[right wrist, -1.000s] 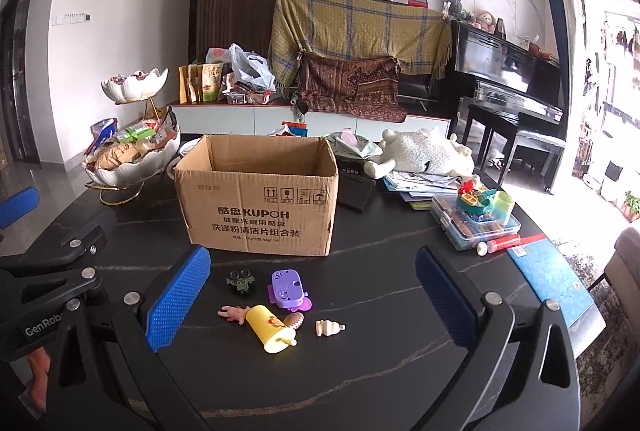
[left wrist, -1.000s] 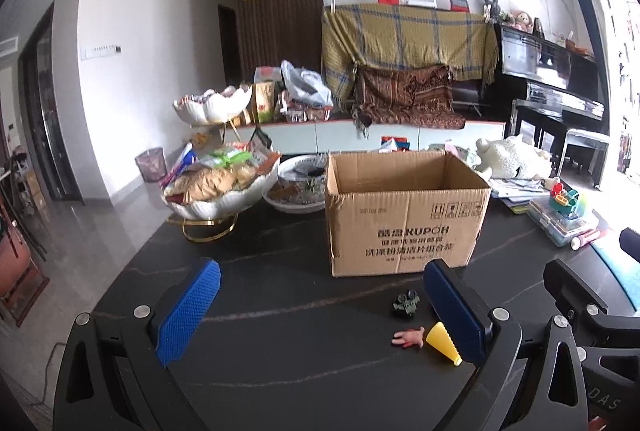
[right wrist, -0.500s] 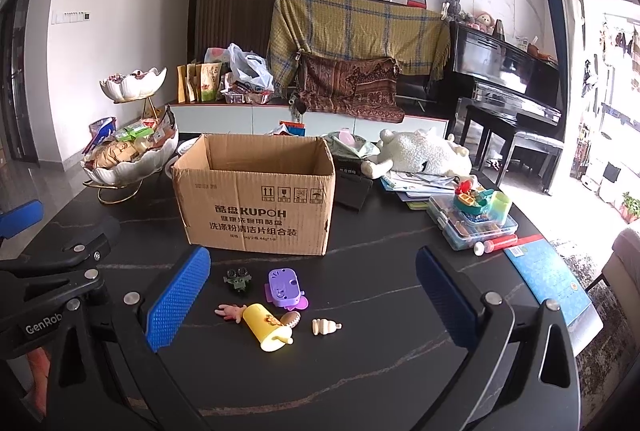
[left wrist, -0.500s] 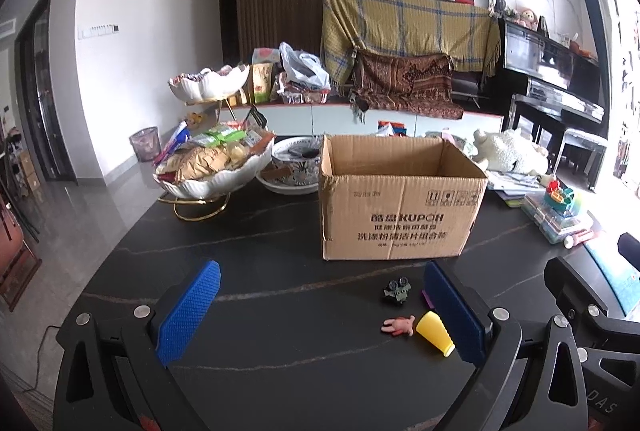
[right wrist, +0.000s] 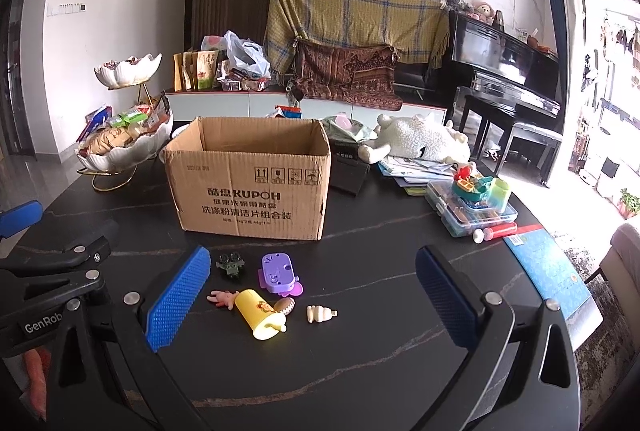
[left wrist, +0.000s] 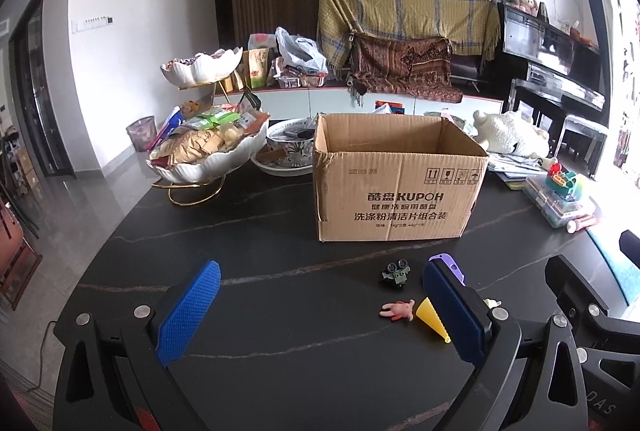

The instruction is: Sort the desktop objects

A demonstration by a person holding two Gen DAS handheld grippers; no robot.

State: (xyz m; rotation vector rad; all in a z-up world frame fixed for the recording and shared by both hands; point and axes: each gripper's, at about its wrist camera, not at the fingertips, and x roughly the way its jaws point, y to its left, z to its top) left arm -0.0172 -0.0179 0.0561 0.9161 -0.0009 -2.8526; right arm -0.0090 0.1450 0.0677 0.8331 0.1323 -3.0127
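Both tongs, left (left wrist: 318, 315) and right (right wrist: 310, 297), drew back slightly, wide open, empty; smooth yellow plastic cup (right wrist: 260, 313) between right's pads, lying mouth toward camera-right.

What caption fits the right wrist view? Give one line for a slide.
Open right tool hovers above small toys lying before an open cardboard box on a dark table.

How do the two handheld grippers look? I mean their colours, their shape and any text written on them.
Both grippers have a black plastic frame with silver screws and two long fingers faced with blue dimpled pads. The right gripper shows its blue pads clearly. The left gripper, seen from the right wrist view, carries white lettering "GenRob", cut off by the frame edge. No sleeves are visible.
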